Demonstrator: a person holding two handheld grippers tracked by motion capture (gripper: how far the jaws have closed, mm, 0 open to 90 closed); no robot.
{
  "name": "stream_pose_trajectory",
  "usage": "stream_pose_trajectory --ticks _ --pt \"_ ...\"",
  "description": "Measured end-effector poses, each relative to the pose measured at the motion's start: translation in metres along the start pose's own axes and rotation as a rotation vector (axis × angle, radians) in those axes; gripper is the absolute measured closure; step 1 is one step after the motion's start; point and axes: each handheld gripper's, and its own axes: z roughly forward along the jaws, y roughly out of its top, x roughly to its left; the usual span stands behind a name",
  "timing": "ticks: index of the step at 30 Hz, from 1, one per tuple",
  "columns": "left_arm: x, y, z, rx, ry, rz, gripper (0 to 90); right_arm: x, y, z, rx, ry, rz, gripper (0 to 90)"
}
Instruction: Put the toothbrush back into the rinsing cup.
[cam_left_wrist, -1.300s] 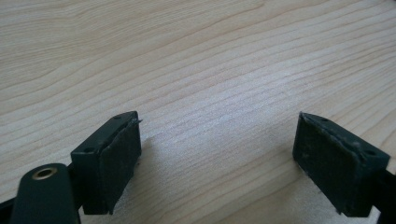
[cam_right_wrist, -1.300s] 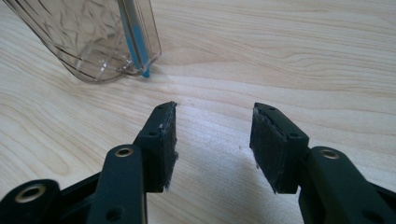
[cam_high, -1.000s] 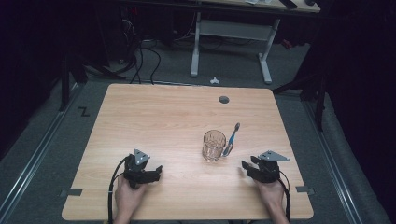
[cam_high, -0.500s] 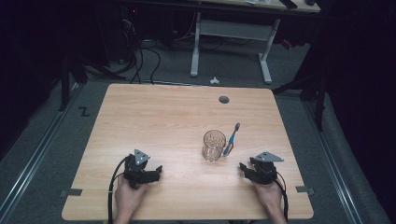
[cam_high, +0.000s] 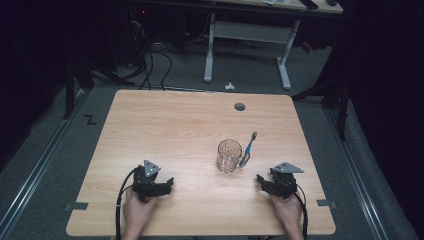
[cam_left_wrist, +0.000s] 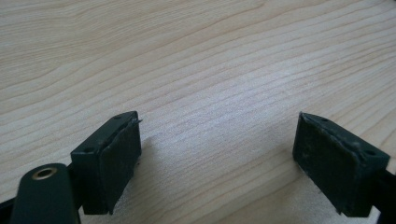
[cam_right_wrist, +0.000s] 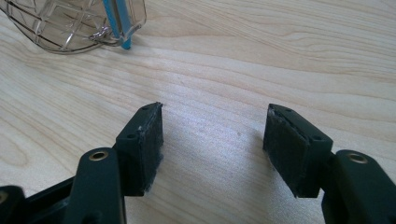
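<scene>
R gripper (cam_high: 262, 179) jaws just opening wide, nothing btwn; sitting near glass (cam_high: 229, 155) w/ toothbrush (cam_high: 248, 148). Next prob: reaching for toothbrush.

On the tabletop (cam_high: 165, 130), the glass (cam_high: 229, 155) stands a little right of centre, toward the near half. The toothbrush (cam_high: 247, 149) leans against the glass at its 3 o'clock side, its head pointing toward 1 o'clock and its lower end on the wood just beside the glass base. The cable hole (cam_high: 240, 106) lies at 12 o'clock from the glass, near the far edge. The left gripper (cam_high: 159, 187) sits at about 8 o'clock from the glass, well apart from it. The right gripper (cam_high: 265, 183) sits at about 4 o'clock, nearer. Both rest on the tabletop near the front edge.
</scene>
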Motion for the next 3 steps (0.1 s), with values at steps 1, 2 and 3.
stream_pose_trajectory --ticks 1,2,3 --pt "0.0 0.0 0.0 0.0 0.0 0.0 15.8 0.0 0.0 0.0 0.0 0.0 0.0 38.2" --pt "0.0 0.0 0.0 0.0 0.0 0.0 15.8 0.0 0.0 0.0 0.0 0.0 0.0 38.1" --pt "0.0 0.0 0.0 0.0 0.0 0.0 15.8 0.0001 0.0 0.0 0.001 -0.001 0.002 38.2"
